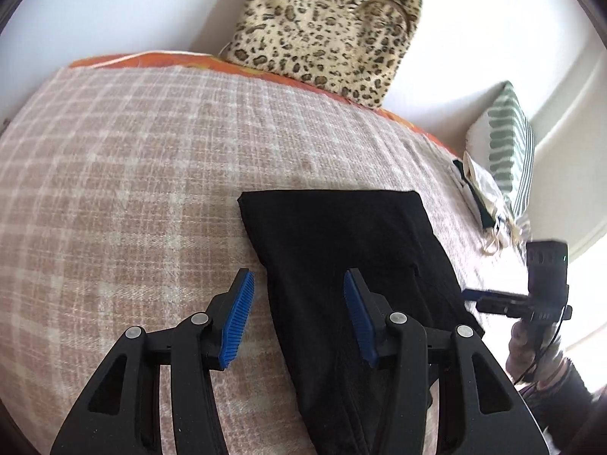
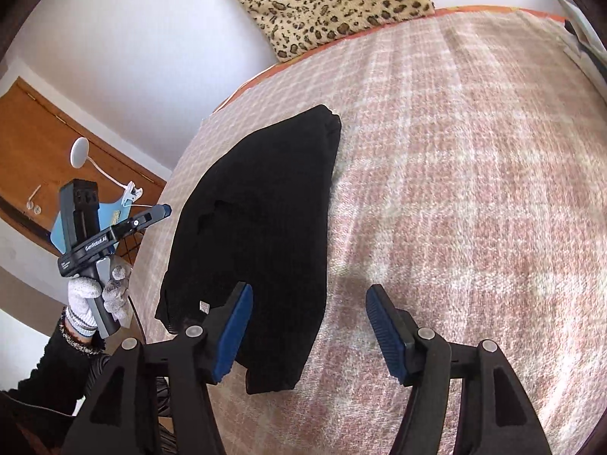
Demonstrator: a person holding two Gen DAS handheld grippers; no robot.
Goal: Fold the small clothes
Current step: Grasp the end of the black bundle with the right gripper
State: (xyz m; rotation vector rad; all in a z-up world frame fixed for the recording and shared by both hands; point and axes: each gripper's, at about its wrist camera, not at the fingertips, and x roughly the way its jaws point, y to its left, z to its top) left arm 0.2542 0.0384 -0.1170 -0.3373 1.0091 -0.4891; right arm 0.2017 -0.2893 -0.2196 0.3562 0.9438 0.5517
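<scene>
A black garment (image 1: 341,250) lies folded in a long strip on the pink checked blanket (image 1: 132,189). It also shows in the right wrist view (image 2: 261,220), with a small white label near its near end. My left gripper (image 1: 299,288) is open and empty, above the garment's near left edge. My right gripper (image 2: 309,299) is open and empty, above the garment's near right edge. The right gripper shows at the far right of the left wrist view (image 1: 470,295). The left gripper shows at the left of the right wrist view (image 2: 165,210), held by a gloved hand.
A leopard-print cushion (image 1: 326,26) leans on the white wall at the bed's far edge. A green striped pillow (image 1: 508,140) and a pile of small items (image 1: 481,197) lie at the right. A wooden door (image 2: 49,144) and a blue item stand past the bed's left side.
</scene>
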